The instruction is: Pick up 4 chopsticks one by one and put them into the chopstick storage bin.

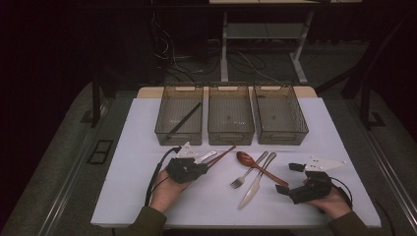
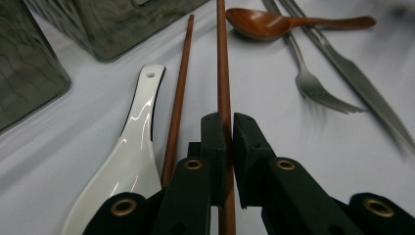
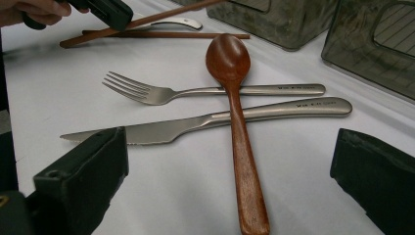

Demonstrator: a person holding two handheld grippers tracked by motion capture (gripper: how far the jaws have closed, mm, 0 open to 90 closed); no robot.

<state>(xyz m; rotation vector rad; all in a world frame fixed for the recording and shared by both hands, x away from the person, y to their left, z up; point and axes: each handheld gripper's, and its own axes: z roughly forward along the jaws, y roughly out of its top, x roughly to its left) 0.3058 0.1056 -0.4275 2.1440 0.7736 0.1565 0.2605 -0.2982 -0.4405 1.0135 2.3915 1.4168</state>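
Between my left tongs [image 2: 229,128] a chopstick [image 2: 223,63] sits clamped: light, stiff, slippery, gripped near one end; my right tongs [image 3: 230,171] gape.

Chopstick [image 2: 224,73] cut by top edge; near end hidden btwn tongs.

We see one reddish-brown wooden chopstick [image 2: 224,73], slim and straight, clamped between the jaws of the left tongs [image 2: 229,142] near one end and raised at a slant off the white worktop [image 1: 147,196]. Its twin, the second chopstick [image 2: 179,93], lies flat just beside it.
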